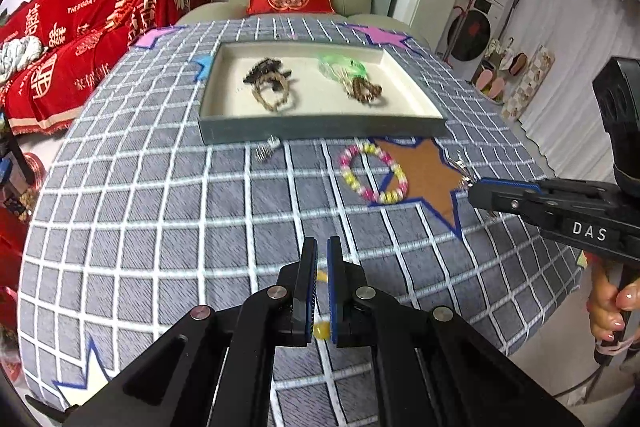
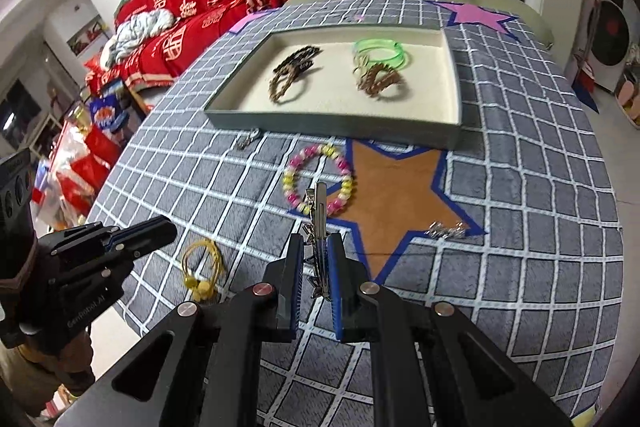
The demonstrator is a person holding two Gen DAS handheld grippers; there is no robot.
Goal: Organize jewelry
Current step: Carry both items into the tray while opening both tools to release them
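A grey tray (image 1: 320, 131) (image 2: 452, 95) with a cream lining holds a dark hair clip (image 1: 267, 71) (image 2: 296, 61), a green bangle (image 1: 344, 65) (image 2: 380, 51) and brown beaded pieces (image 1: 364, 91) (image 2: 380, 81). A pink and yellow bead bracelet (image 1: 374, 173) (image 2: 318, 179) lies in front of the tray. My right gripper (image 2: 315, 241) (image 1: 472, 191) is shut on a silver hair clip (image 2: 318, 227), held above the cloth near the bracelet. My left gripper (image 1: 322, 247) (image 2: 166, 227) is nearly closed and empty, above a yellow hair tie (image 2: 202, 267) (image 1: 322, 329).
A grey checked cloth (image 1: 160, 227) (image 2: 520, 227) with star patches covers the table. A small silver piece (image 1: 267, 149) (image 2: 247, 139) lies by the tray's front edge; another silver clip (image 2: 448, 230) lies on the brown star (image 2: 400, 195). An armchair and a red sofa stand behind.
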